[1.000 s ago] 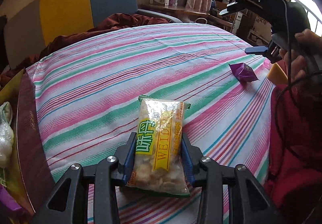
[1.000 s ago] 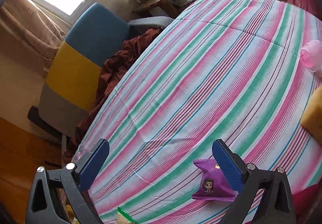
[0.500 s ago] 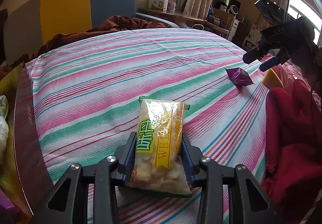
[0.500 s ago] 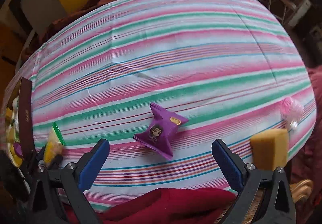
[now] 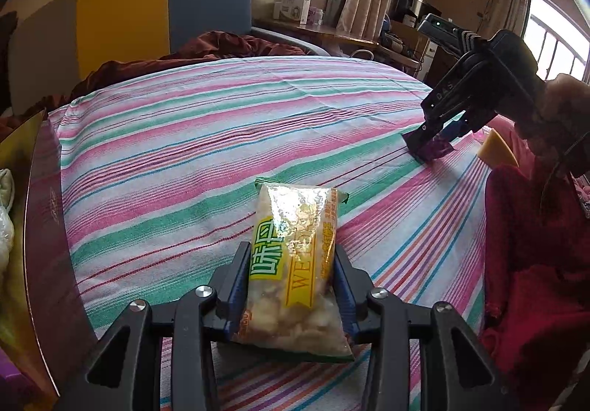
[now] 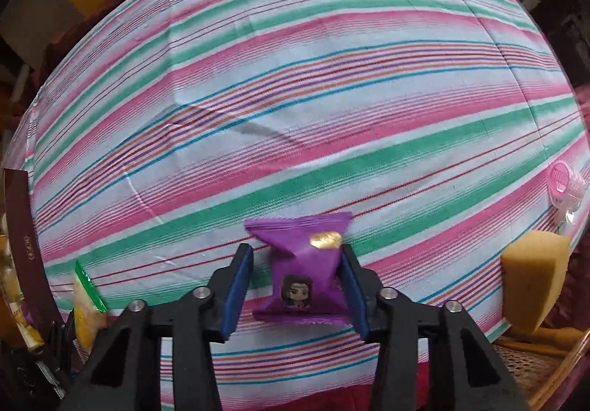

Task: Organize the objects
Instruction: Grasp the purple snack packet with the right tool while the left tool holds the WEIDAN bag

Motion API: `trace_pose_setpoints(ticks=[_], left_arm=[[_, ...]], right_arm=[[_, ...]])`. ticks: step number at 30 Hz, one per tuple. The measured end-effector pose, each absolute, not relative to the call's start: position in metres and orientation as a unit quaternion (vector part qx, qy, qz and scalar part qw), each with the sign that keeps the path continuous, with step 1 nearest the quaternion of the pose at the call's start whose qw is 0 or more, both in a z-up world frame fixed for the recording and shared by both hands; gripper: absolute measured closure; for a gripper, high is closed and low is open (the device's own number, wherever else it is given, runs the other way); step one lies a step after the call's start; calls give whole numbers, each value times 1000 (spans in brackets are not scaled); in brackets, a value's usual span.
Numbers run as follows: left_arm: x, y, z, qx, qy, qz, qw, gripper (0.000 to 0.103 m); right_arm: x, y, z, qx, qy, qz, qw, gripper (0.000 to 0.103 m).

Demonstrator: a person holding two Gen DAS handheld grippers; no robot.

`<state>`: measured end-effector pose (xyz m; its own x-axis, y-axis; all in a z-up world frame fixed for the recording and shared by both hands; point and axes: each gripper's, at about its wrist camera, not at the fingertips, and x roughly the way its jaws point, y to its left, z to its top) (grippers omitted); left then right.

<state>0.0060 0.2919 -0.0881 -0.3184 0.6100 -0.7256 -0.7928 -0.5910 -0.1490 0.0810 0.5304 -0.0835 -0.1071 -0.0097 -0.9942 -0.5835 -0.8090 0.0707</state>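
Both grippers share one build: black plastic linkage arms with triangular cut-outs, round silver screws at the joints, and flat blue pads lining the inner fingers. The left gripper [image 5: 291,285] shows four screws, as does the right gripper [image 6: 297,282]. Seen from the left wrist, the right gripper's black body bears pale lettering, with a bare-skinned hand [image 5: 556,116] and a dark cable behind.

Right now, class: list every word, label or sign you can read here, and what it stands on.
"WE" (rest hidden), with "味" in big green characters: snack bag.
"DAS": right gripper.
Gold emblem on purple packet: unreadable.
Print on box lid: too small.
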Motion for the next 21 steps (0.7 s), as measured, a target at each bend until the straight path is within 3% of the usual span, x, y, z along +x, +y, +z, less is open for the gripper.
trace_pose_setpoints(ticks=[5, 13, 21], left_arm=[[6, 291, -89, -384, 118, 805, 437, 60], [7, 291, -89, -380, 119, 806, 438, 60], [11, 292, -90, -370, 126, 812, 434, 62]], right_arm=[[67, 506, -81, -626, 181, 735, 189, 69], [27, 430, -66, -551, 106, 821, 112, 68], [14, 416, -85, -550, 39, 826, 119, 66]])
